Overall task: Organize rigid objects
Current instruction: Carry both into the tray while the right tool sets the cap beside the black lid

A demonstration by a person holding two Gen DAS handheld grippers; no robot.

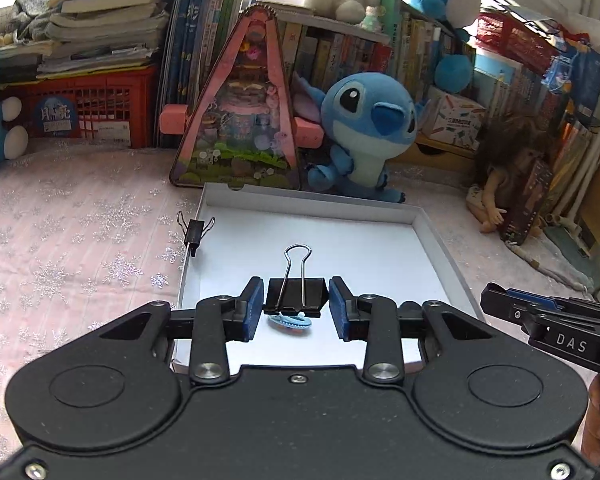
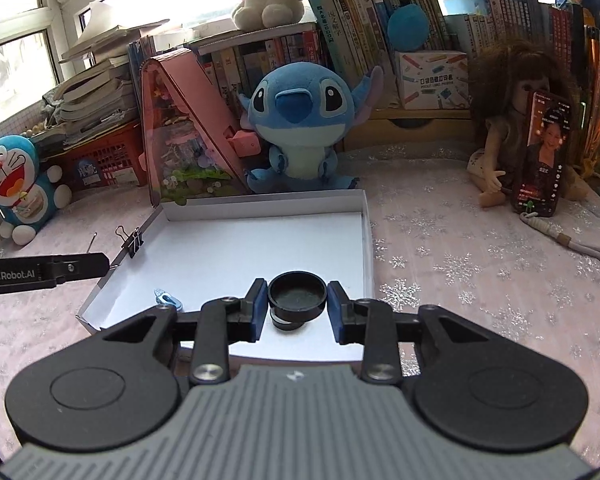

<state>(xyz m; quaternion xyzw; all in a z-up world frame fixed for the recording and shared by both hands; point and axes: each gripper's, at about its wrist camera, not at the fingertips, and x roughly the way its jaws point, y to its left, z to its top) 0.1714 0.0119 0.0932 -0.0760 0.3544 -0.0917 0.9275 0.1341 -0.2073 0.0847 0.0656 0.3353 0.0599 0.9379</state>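
My left gripper (image 1: 296,282) is shut on a large black binder clip (image 1: 294,301), whose wire handle points away from me. It hangs over a shallow white tray (image 1: 312,201). A small light-blue clip (image 1: 290,322) lies in the tray just beneath. A small black binder clip (image 1: 194,233) is clamped on the tray's left rim. My right gripper (image 2: 297,284) is shut on a round black cap (image 2: 297,297), held above the tray (image 2: 260,206) near its front right. A dark ring shape shows just under the cap. The light-blue clip (image 2: 167,298) and the rim clip (image 2: 134,241) lie to its left.
A blue plush toy (image 1: 366,128), a pink triangular case (image 1: 240,112), a red crate (image 1: 88,108) and rows of books line the back. A doll (image 2: 504,128) with a phone (image 2: 542,160) propped on it sits at the right. A snowflake cloth covers the table.
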